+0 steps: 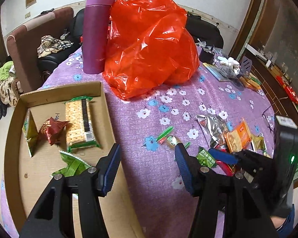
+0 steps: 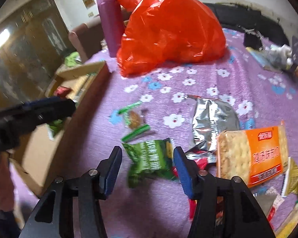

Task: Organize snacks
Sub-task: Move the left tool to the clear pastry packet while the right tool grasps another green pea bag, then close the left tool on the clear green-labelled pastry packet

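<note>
A cardboard box [image 1: 12, 138] on the purple flowered cloth holds a cracker pack [image 1: 80, 123], a red packet [image 1: 49, 130] and green packets [image 1: 71, 164]. My left gripper [image 1: 148, 148] hangs open over the box's right wall with nothing between its fingers. My right gripper [image 2: 147, 152] is open around a green snack packet [image 2: 149, 162] that lies on the cloth; the pads do not press it. Beside it are an orange cracker pack [image 2: 254, 154], a silver packet [image 2: 212, 119] and a small green-ended sweet [image 2: 135, 119].
A big red plastic bag [image 1: 149, 45] and a tall purple bottle [image 1: 95, 31] stand at the back of the table. Clutter with a black stand [image 1: 244, 65] lies at the far right. An armchair [image 1: 21, 45] is behind the box.
</note>
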A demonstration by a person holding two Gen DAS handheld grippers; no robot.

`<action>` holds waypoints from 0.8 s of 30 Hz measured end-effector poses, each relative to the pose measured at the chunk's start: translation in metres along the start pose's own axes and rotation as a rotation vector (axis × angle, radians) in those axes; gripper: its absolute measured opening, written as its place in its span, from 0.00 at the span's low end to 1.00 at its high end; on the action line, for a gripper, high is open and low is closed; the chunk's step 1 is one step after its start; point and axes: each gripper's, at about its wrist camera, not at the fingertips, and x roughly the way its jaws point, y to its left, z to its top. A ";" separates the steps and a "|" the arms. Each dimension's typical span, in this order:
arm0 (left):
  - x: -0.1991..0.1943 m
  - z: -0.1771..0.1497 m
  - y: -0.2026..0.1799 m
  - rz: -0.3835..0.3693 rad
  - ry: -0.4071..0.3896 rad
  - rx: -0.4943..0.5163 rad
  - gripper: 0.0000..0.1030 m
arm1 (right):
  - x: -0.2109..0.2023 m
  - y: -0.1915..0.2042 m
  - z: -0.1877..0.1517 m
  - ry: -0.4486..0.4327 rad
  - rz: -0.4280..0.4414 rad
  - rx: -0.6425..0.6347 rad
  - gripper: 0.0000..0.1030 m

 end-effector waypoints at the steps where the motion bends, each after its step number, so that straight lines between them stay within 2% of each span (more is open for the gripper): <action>1: 0.001 0.001 -0.002 -0.004 0.003 -0.002 0.53 | 0.000 0.001 -0.001 0.004 -0.009 -0.007 0.51; 4: 0.006 0.004 -0.010 -0.017 0.017 -0.004 0.53 | 0.001 0.000 -0.001 -0.003 -0.035 0.003 0.46; 7: 0.012 0.006 -0.018 -0.021 0.033 -0.010 0.53 | -0.008 -0.018 0.003 -0.020 0.040 0.117 0.44; 11: 0.024 0.006 -0.025 -0.020 0.057 -0.036 0.53 | -0.040 -0.053 0.008 -0.146 0.150 0.312 0.44; 12: 0.030 0.006 -0.029 -0.018 0.069 -0.045 0.53 | -0.049 -0.057 0.009 -0.180 0.154 0.333 0.44; 16: 0.048 0.006 -0.038 -0.029 0.096 -0.086 0.53 | -0.072 -0.064 0.011 -0.271 0.133 0.360 0.44; 21: 0.070 0.006 -0.049 0.046 0.099 -0.086 0.53 | -0.080 -0.064 0.012 -0.289 0.154 0.371 0.45; 22: 0.075 0.005 -0.050 0.058 0.102 -0.083 0.51 | -0.082 -0.065 0.011 -0.291 0.153 0.373 0.45; 24: 0.082 0.004 -0.050 0.067 0.108 -0.084 0.39 | -0.081 -0.065 0.012 -0.294 0.161 0.375 0.45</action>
